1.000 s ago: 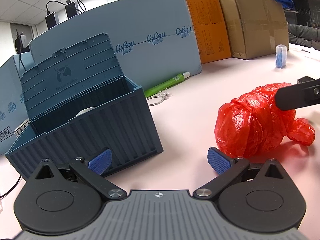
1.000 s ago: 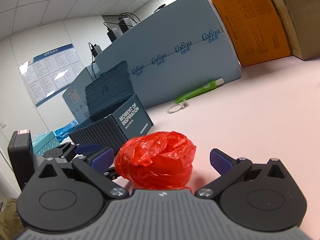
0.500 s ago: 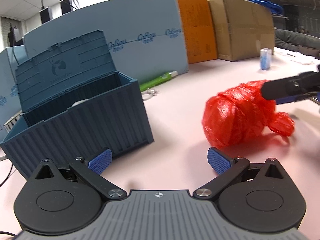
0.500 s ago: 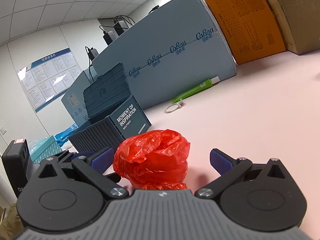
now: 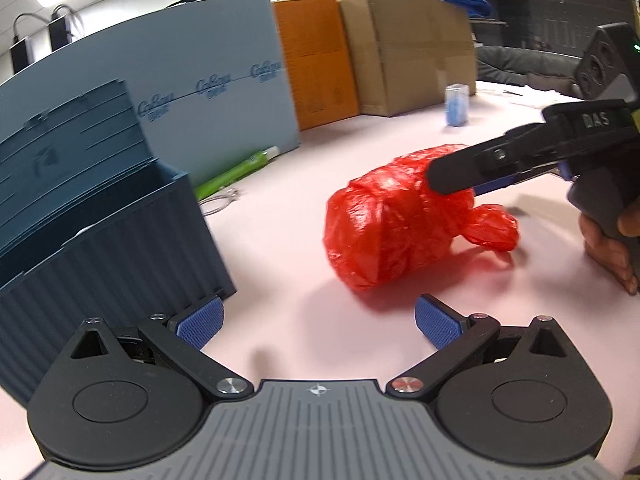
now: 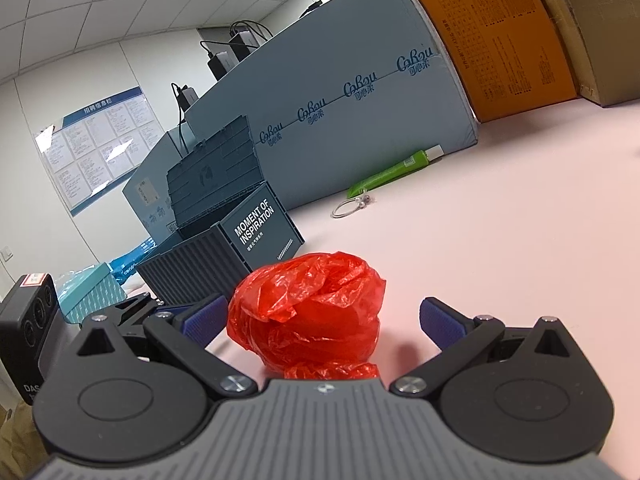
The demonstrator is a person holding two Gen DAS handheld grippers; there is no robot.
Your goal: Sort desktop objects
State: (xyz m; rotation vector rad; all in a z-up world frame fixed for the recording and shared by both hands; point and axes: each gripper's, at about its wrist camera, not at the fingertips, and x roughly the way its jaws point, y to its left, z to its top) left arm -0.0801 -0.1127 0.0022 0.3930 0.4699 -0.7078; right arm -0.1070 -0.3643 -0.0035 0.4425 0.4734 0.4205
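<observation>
Nearest my right-hand camera, my right gripper [image 6: 320, 322] was spread wide, its blue pads [image 6: 439, 326] on either side of the red plastic bag [image 6: 310, 314] without pressing it; the left pad looked just beside the bag, the right one apart from it. The bag sat crumpled on the pink table [image 6: 500, 240], a loose tail [image 5: 490, 226] trailing toward the hand [image 5: 608, 248] that held my right tool. In the left camera my left gripper [image 5: 318, 322] was released as well, gripping nothing, with the bag just beyond it and slightly to the right.

Left of the bag stood the dark blue storage box [image 5: 108, 236], shaped like a shipping container, its lid [image 5: 68, 148] tipped up and back; something pale showed inside, too hidden for me to name. One end wall read "MOMENT OF INSPIRATION" [image 6: 256, 224].

Beyond the bag, behind the box's right corner, lay a metal ring [image 6: 348, 209] and, just past it, a green tube [image 6: 394, 172] against the foot of a large blue-grey carton [image 6: 360, 120]. Right of that carton stood an orange box [image 5: 316, 64] and a brown cardboard box [image 5: 408, 48]. Farther behind the bag, near the cardboard, a small clear blue case [image 5: 457, 105] stood upright.
</observation>
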